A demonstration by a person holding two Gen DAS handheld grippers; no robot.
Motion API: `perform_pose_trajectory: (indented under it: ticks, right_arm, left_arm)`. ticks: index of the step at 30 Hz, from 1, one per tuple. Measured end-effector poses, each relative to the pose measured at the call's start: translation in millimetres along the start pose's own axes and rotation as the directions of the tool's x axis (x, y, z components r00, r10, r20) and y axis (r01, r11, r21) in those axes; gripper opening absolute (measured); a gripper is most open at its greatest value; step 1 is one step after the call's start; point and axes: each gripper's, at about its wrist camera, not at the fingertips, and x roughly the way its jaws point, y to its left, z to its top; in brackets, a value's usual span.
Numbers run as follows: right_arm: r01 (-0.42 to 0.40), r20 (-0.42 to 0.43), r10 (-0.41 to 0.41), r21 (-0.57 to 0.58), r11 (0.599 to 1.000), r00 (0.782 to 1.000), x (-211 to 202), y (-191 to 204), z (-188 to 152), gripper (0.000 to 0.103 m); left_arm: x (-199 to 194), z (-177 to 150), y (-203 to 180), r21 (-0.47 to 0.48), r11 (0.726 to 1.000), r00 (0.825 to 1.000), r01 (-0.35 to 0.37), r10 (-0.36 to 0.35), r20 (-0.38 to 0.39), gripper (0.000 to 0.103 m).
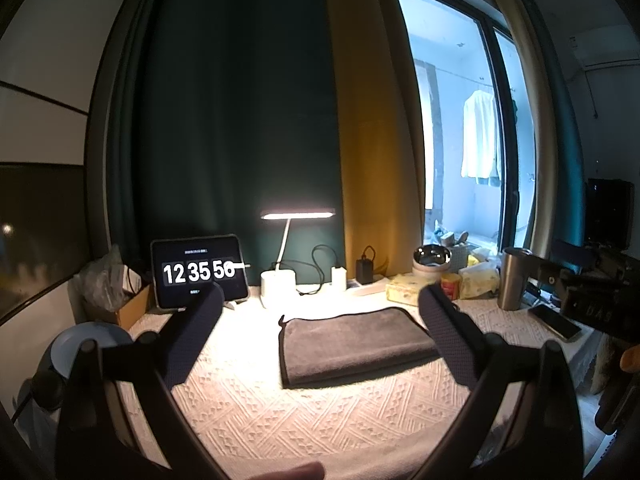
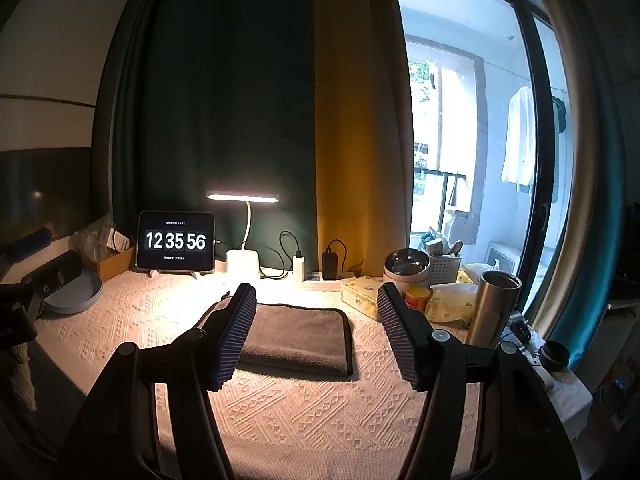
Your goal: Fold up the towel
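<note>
A grey towel (image 1: 356, 344) lies folded flat into a neat rectangle on the cream patterned tablecloth (image 1: 304, 412); it also shows in the right wrist view (image 2: 298, 338). My left gripper (image 1: 320, 300) is open and empty, held above the table in front of the towel. My right gripper (image 2: 316, 296) is open and empty too, its left finger covering the towel's left edge. The right gripper's body shows at the right edge of the left wrist view (image 1: 600, 292). Neither gripper touches the towel.
Along the back stand a tablet clock (image 1: 199, 272), a lit desk lamp (image 1: 280, 276), chargers on a power strip (image 2: 316, 270), a tissue pack (image 2: 360, 296), a metal bowl (image 2: 406, 266), a steel tumbler (image 2: 494, 306). A blue plate (image 2: 74, 294) sits at left, a phone (image 1: 554, 322) at right.
</note>
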Motion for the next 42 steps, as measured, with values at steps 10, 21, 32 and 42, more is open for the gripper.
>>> perform_pose_trajectory:
  ticks: [10, 21, 32, 42]
  right_arm:
    - [0.0, -0.001, 0.0, 0.0, 1.0, 1.0, 0.4, 0.8, 0.5, 0.066]
    - [0.001, -0.002, -0.001, -0.001, 1.0, 1.0, 0.2, 1.1, 0.8, 0.066]
    - [0.0, -0.002, 0.0, -0.002, 1.0, 1.0, 0.1, 1.6, 1.2, 0.066]
    - [-0.009, -0.007, 0.009, 0.0, 1.0, 1.0, 2.5, 3.4, -1.8, 0.066]
  left_arm:
    - [0.3, 0.0, 0.3, -0.002, 1.0, 1.0, 0.001, -0.001, -0.002, 0.099]
    - [0.8, -2.4, -3.0, -0.005, 1.0, 1.0, -0.003, 0.003, -0.007, 0.099]
    - [1.0, -1.9, -2.2, -0.005, 1.0, 1.0, -0.003, 0.003, -0.008, 0.099]
    - [2.2, -6.2, -4.6, -0.007, 1.0, 1.0, -0.002, 0.002, -0.019, 0.099]
